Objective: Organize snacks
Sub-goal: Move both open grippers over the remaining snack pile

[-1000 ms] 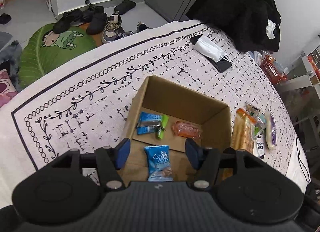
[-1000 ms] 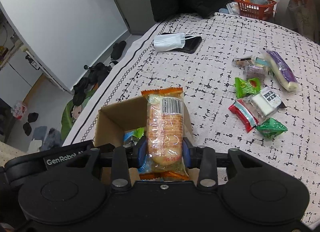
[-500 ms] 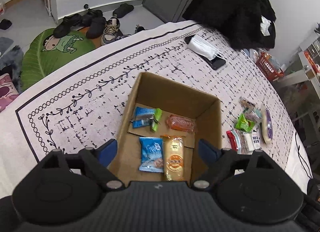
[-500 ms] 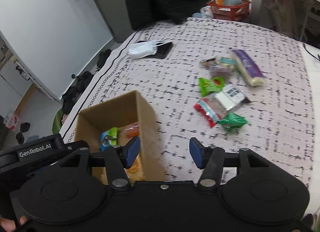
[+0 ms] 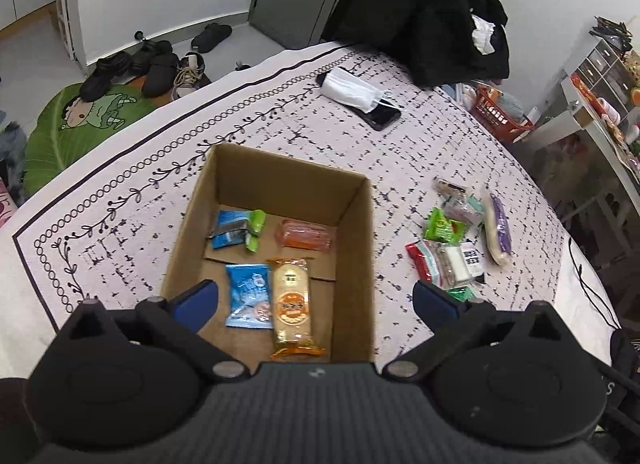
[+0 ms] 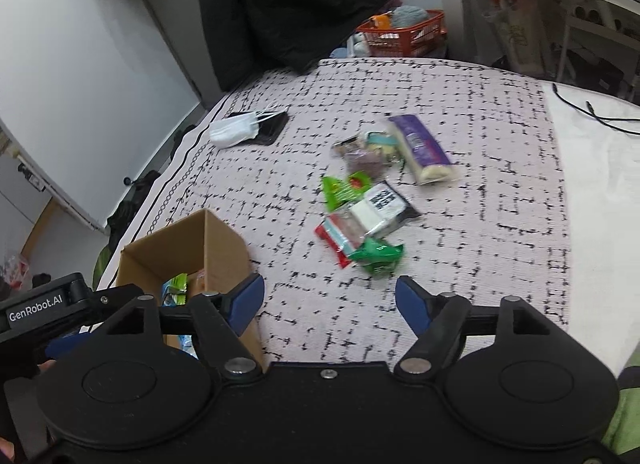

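An open cardboard box [image 5: 356,232] stands on the patterned cloth and also shows in the right wrist view [image 6: 224,240]. Inside it lie an orange bread pack [image 5: 292,304], a blue pack [image 5: 248,296], a blue-green pack [image 5: 240,226] and an orange-red pack [image 5: 306,234]. My left gripper [image 5: 314,304] is open and empty above the box's near edge. My right gripper [image 6: 330,304] is open and empty over the cloth, right of the box. A loose pile of snacks [image 6: 368,208] lies ahead of it, with a purple pack [image 6: 420,148]; the pile also shows in the left wrist view [image 5: 456,248].
A face mask on a black phone [image 5: 360,98] lies at the far side of the cloth. A black coat [image 6: 296,8] hangs behind the table. A red basket [image 6: 404,34] and shelves stand at the right; shoes [image 5: 156,64] lie on the floor at the left.
My right gripper let go of the orange bread pack, which now lies in the box, and swung right toward the snack pile. My left gripper opened wider and rose.
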A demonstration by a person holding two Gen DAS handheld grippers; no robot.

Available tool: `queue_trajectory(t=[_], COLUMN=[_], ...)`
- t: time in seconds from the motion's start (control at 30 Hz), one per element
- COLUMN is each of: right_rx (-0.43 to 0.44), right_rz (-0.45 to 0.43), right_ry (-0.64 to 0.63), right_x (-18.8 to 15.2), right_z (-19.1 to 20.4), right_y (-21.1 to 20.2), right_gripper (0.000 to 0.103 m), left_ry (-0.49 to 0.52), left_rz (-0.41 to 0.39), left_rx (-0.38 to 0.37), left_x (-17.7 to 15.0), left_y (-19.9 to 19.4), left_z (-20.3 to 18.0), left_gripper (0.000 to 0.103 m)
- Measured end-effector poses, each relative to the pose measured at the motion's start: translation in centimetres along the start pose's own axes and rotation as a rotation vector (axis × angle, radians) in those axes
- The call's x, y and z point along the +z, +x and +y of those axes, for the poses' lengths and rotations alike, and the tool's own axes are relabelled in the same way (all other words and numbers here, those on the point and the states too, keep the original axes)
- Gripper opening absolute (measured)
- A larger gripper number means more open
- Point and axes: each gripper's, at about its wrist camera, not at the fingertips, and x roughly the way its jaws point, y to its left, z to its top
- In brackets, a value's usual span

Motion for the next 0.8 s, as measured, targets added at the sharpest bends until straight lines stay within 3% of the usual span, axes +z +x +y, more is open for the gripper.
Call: queue_trajectory(t=[0.33, 0.43, 0.8], right_rx=[0.025, 0.052, 0.088], right_rz=[-0.006, 0.005, 0.013], right_ry=[0.037, 0.066, 0.127], right_x=[0.7, 1.0, 0.7], right_z=[-3.6, -4.7, -7.1], right_y=[-1.0, -1.1, 0.8], right_gripper=[0.074, 0.074, 0.073], left_ry=[0.05, 0.048, 0.048], left_rz=[-0.009, 0.015, 0.014], left_rx=[-0.019, -0.056, -0.066], left_x=[-1.0, -1.1, -1.6], left_y=[-0.4, 0.0, 1.2], left_z=[-3.3, -4.1, -7.4], left_gripper=[0.103, 0.103, 0.103])
